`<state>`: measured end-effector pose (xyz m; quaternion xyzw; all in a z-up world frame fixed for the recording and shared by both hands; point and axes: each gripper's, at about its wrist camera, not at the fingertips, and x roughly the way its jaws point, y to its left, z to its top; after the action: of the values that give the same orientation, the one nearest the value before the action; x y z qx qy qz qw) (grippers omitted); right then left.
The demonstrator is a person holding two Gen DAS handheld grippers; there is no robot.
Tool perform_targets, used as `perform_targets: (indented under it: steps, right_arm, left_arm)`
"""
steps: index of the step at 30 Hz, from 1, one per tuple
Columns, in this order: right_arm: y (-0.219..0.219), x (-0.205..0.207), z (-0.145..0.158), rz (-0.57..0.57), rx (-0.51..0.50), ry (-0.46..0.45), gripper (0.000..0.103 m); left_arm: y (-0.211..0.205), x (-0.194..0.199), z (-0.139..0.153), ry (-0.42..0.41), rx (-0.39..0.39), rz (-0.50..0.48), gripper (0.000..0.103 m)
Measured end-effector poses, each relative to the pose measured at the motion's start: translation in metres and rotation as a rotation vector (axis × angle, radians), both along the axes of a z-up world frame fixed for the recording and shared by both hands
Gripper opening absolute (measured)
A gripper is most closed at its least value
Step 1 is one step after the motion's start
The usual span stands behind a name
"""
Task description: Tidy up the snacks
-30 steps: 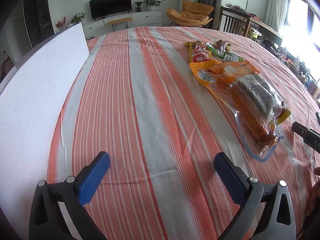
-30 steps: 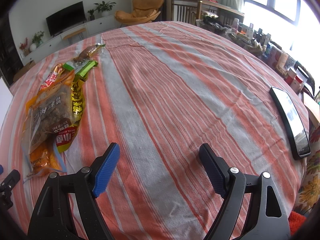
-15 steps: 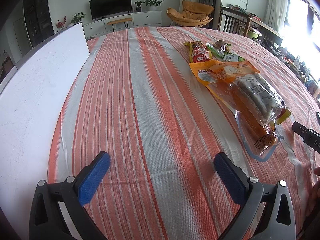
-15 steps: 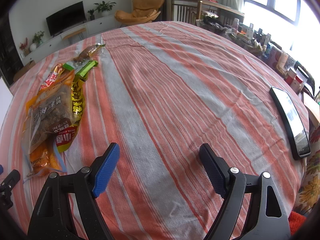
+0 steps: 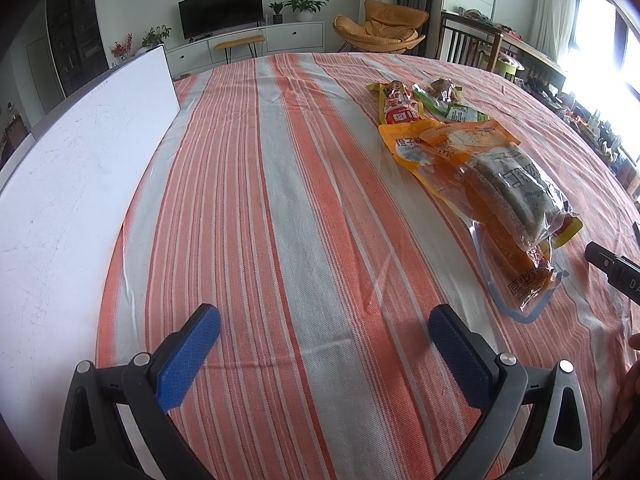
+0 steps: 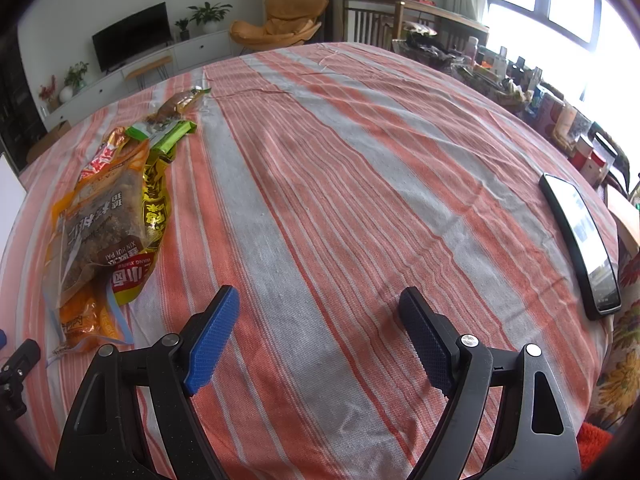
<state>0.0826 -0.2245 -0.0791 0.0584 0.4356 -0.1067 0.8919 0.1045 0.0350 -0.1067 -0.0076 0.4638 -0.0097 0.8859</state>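
Several snack packets lie in a loose pile on the striped tablecloth. In the left wrist view an orange bag [image 5: 440, 148] lies under a clear bag of brown bars [image 5: 516, 196], with a red packet [image 5: 398, 106] and a green packet [image 5: 452, 108] behind. In the right wrist view the same pile [image 6: 108, 216] lies at the left, with the green packet [image 6: 168, 136] behind it. My left gripper [image 5: 320, 340] is open and empty, left of the pile. My right gripper [image 6: 316, 328] is open and empty, right of the pile.
A white board [image 5: 72, 152] lies along the table's left side. A black phone [image 6: 580, 240] lies near the right edge. Cluttered shelves [image 6: 540, 96] stand beyond the right side. The striped tablecloth [image 6: 360, 160] covers the table.
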Motion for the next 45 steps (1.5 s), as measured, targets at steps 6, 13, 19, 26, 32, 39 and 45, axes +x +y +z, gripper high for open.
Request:
perform_targets:
  steps: [6,13,19,26,32,39,45]
  right_arm:
    - [0.000,0.000,0.000,0.000,0.000,0.000,0.085]
    - [0.000,0.000,0.000,0.001,0.000,0.000,0.085]
    - [0.000,0.000,0.000,0.001,0.000,0.000,0.085]
    - [0.000,0.000,0.000,0.003,0.001,0.000,0.085]
    - [0.000,-0.001,0.001,0.003,0.001,0.000,0.085]
    - [0.000,-0.001,0.001,0.004,0.001,0.000,0.085]
    - [0.000,-0.001,0.001,0.004,0.001,0.000,0.085]
  left_arm:
    - [-0.024,0.012,0.040,0.015,-0.198,-0.064,0.101]
    - [-0.103,0.082,0.066,0.119,-0.160,-0.203,0.102]
    - [-0.135,0.133,0.035,0.228,-0.054,-0.101,0.103]
    - [-0.136,0.124,0.032,0.161,-0.025,-0.127,0.101]
    - [-0.114,0.103,0.042,0.121,-0.054,-0.207,0.035]
    - [-0.062,0.077,0.045,0.145,-0.029,-0.196,0.035]
    - [-0.030,0.075,0.066,0.173,-0.240,-0.169,0.086]
